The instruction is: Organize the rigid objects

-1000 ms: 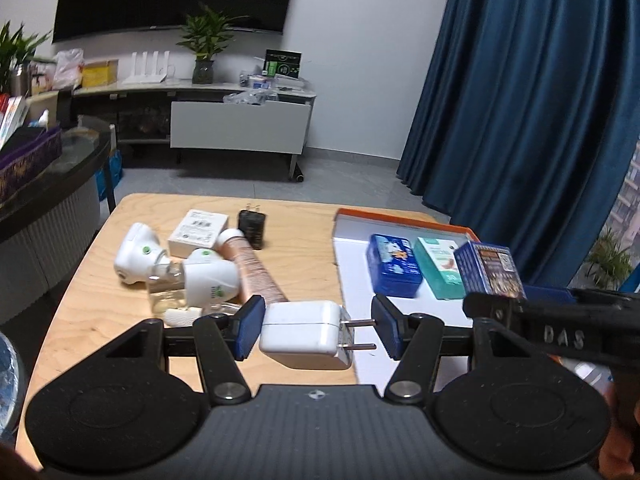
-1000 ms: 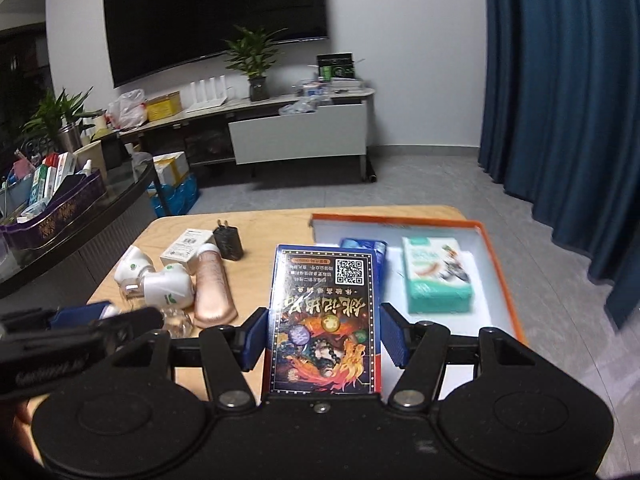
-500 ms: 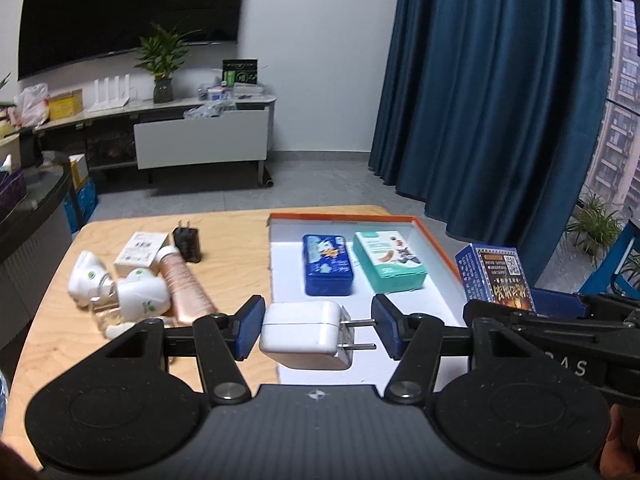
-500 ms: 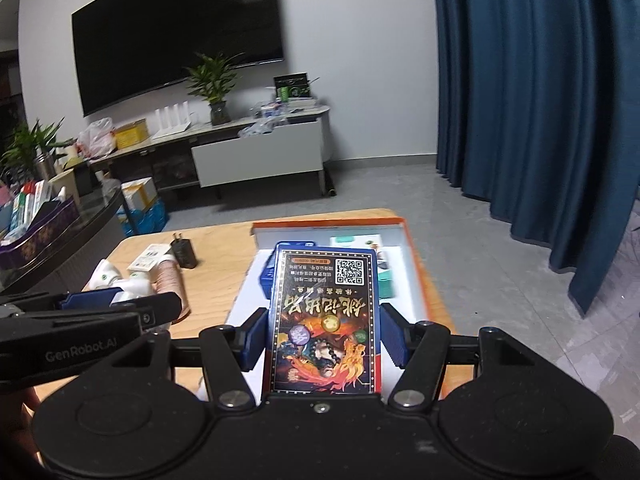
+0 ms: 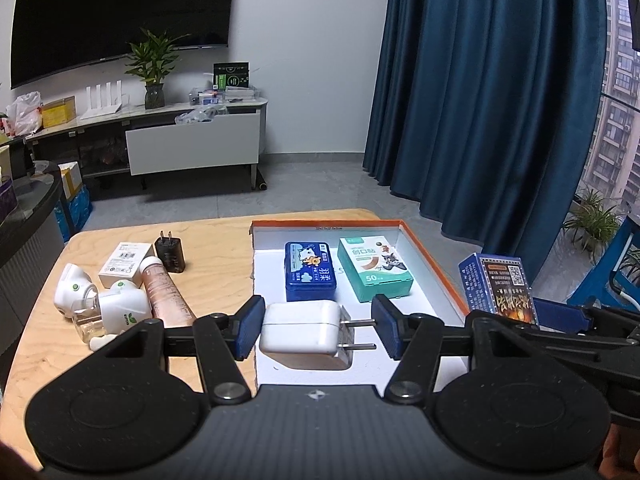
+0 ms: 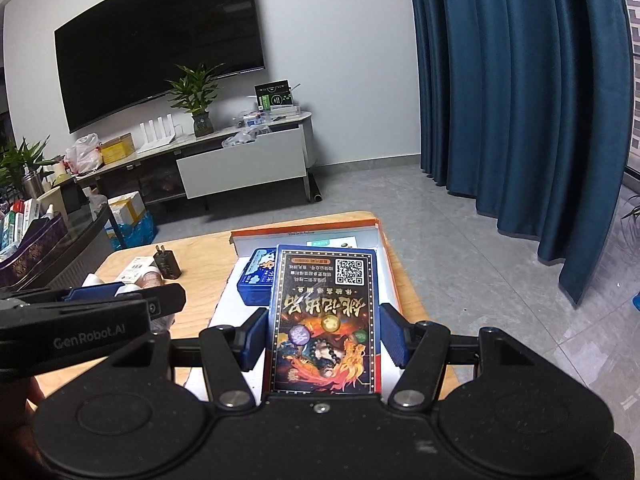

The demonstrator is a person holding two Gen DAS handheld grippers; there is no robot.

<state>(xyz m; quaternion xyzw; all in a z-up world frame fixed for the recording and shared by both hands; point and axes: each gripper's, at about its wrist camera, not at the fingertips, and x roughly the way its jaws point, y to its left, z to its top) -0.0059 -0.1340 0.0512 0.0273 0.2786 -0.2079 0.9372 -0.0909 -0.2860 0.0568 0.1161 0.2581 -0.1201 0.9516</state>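
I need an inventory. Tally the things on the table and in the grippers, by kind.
Chargers: 2, white held, black on the table
Boxes: 4, blue, teal, white, card box held
Tubes: 1, pink
Diffusers: 2, and
Total: 9

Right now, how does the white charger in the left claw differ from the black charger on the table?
The white square plug-in charger is held in the left claw over the orange-rimmed white tray; the small black plug-in charger rests on the wooden table. The white one looks bulkier, though it is nearer the camera. Its prongs point sideways; the black one's point away. Both have two metal prongs.
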